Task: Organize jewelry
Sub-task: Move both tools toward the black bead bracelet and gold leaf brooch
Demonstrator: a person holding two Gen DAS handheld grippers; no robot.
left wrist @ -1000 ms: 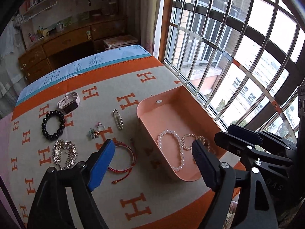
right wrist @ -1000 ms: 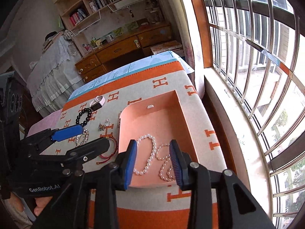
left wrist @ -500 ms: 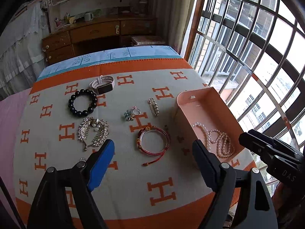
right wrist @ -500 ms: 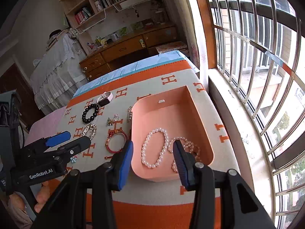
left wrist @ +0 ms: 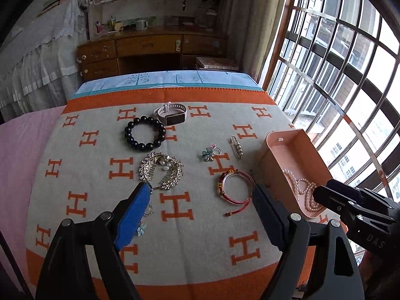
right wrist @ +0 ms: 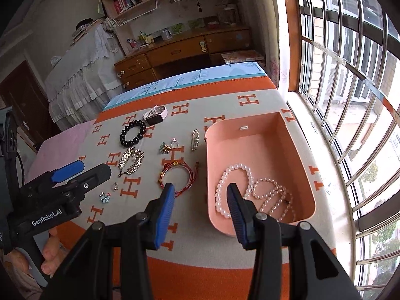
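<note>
A pink box (right wrist: 297, 155) (left wrist: 300, 147) on the blanket holds pearl strands (right wrist: 240, 175) (left wrist: 303, 190). Left of it lie a red cord bracelet (left wrist: 235, 187) (right wrist: 177, 177), a black bead bracelet (left wrist: 145, 136) (right wrist: 132, 133), a white watch (left wrist: 172, 113) (right wrist: 155, 115), a rhinestone comb (left wrist: 162, 170) (right wrist: 131, 160), a flower ring (left wrist: 210, 152) (right wrist: 167, 147) and a pearl pin (left wrist: 236, 146) (right wrist: 195, 140). My left gripper (left wrist: 197, 200) is open and empty above the blanket's front. My right gripper (right wrist: 200, 195) is open and empty over the box's left rim.
The orange and grey H-pattern blanket (left wrist: 100, 150) covers the surface. A small ring (right wrist: 114, 186) and blue flower piece (right wrist: 105, 197) lie near the left gripper. A barred window (right wrist: 350, 75) is at the right; a wooden desk (left wrist: 150, 47) stands behind.
Both grippers have pulled back and away from the box. The left view has swung left, so more of the blanket and loose jewelry shows. Both stay open.
</note>
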